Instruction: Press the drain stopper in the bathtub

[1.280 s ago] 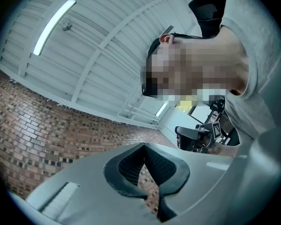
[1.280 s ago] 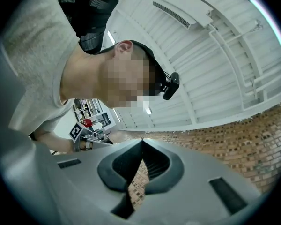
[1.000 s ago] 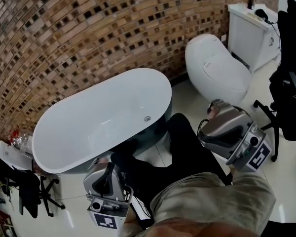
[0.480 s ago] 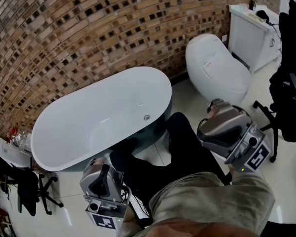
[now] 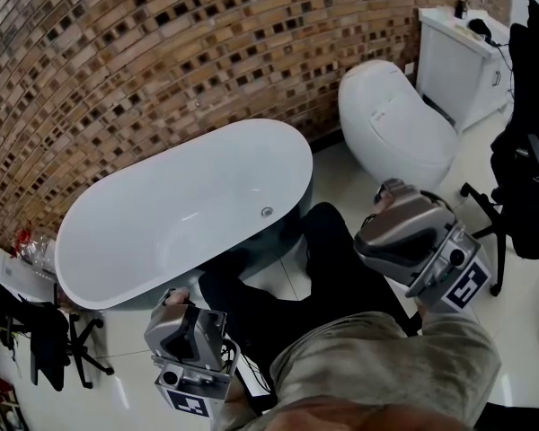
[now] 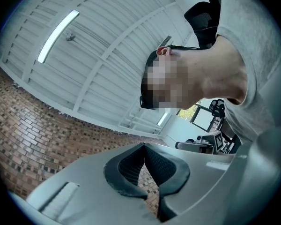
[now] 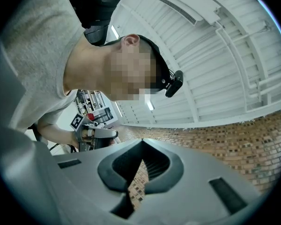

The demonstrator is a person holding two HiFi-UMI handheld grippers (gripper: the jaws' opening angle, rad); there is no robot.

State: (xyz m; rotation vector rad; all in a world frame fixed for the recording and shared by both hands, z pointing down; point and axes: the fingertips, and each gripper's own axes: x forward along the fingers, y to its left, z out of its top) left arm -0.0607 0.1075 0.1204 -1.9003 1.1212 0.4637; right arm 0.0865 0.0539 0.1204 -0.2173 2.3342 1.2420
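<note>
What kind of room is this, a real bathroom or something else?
Most likely a bathroom set up as a showroom or test space. There is a freestanding white bathtub, a toilet beside it and a mosaic tile wall, yet a wheeled office chair stands nearby.

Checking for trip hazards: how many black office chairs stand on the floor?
2: one black office chair at lower left by the white oval bathtub, one at the right edge; others may be off-frame.

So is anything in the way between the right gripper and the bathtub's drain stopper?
Nothing lies in the bathtub around the drain stopper. The right gripper is held outside the tub with jaws shut, so only the tub's near rim stands between them.
</note>
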